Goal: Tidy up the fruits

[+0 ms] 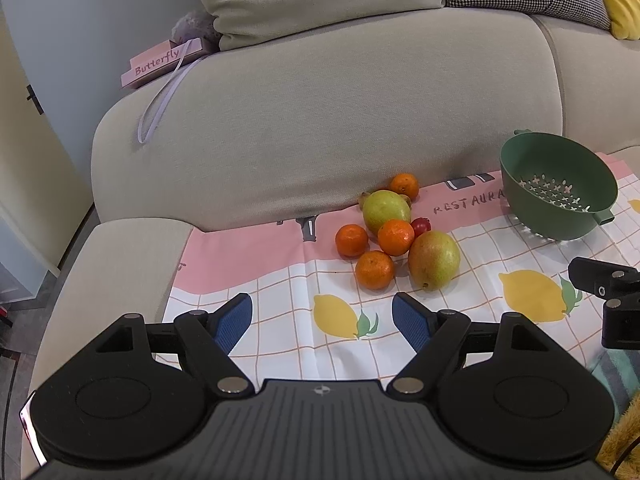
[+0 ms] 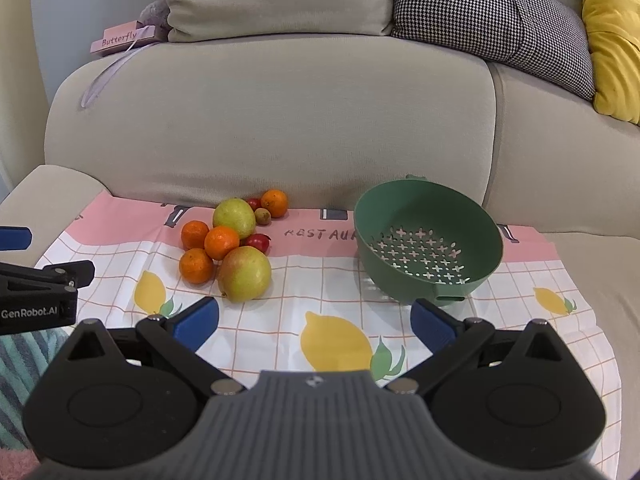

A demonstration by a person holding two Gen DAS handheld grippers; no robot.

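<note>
A pile of fruit lies on a lemon-print cloth on the sofa seat: two green-red pears, several oranges, a small red fruit. The same pile shows in the right wrist view, with the near pear and oranges. A tilted green colander stands empty to the right of the pile. My left gripper is open and empty, just short of the pile. My right gripper is open and empty, in front of the colander.
The beige sofa back rises right behind the fruit. A pink "Butterfly" box with a ribbon lies on top of it, beside cushions. The sofa arm borders the cloth on the left.
</note>
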